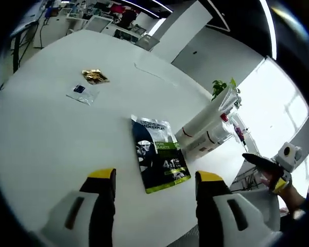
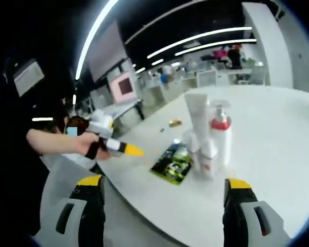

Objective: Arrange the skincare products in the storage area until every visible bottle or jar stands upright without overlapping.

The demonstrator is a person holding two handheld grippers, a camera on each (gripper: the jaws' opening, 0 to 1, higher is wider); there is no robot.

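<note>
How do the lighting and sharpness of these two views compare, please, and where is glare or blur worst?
Left gripper view: even light on the white table, but the window at right is blown out, washing out the bottles before it; the dark packet reads fairly sharp. Right gripper view: dim ceiling with streaking light strips, soft focus overall, and the other tongs blurred.

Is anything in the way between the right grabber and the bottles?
Nothing visible. The right gripper is open, and only bare white table lies between it and the standing bottles. The dark packet lies flat beside them, off to the left.
</note>
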